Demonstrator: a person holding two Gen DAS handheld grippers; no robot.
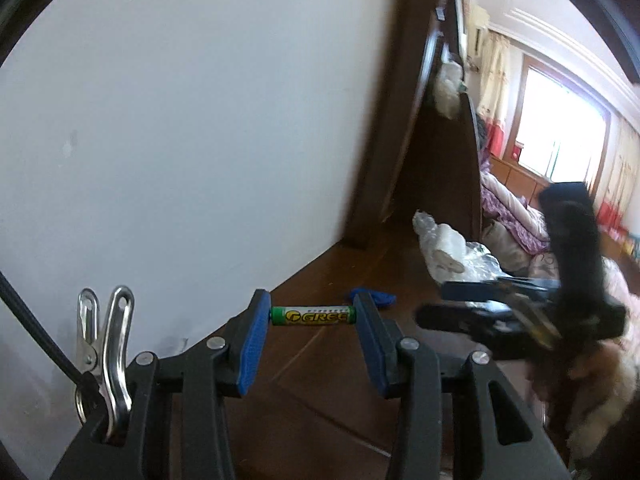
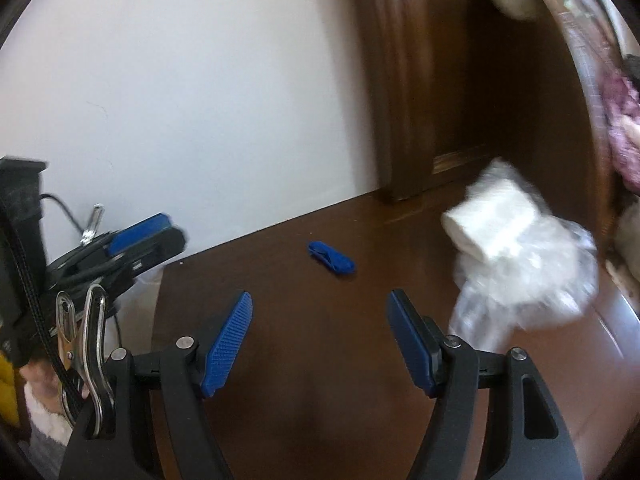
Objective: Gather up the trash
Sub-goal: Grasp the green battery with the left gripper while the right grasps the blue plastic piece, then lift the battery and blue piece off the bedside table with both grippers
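A crumpled clear plastic bag [image 2: 532,280] is seen lying on the dark wooden table [image 2: 320,360], near the brown headboard [image 2: 500,100]. A white paper roll [image 2: 490,222] rests on or partly inside the bag; which of the two cannot be told through the blur. In the left wrist view the same bag [image 1: 476,258] and roll [image 1: 446,252] are seen beyond the grippers.

A green and yellow battery [image 1: 313,315] is clamped end to end between the blue pads [image 1: 256,344] of the left gripper [image 1: 313,318], held level above the table [image 1: 320,400] with the white wall [image 1: 180,140] behind.

A small blue crumpled piece [image 2: 331,257] lies on the table, ahead of the right gripper [image 2: 320,308] and between the lines of its two fingers, clear of both. The jaws of the right gripper are held wide apart, with nothing between them. In the left wrist view the blue piece [image 1: 378,298] is seen just behind the right-hand pad, and the right gripper [image 1: 460,300] appears blurred at the right side. In the right wrist view the left gripper [image 2: 160,232] is seen at the left edge, near the wall [image 2: 180,80].
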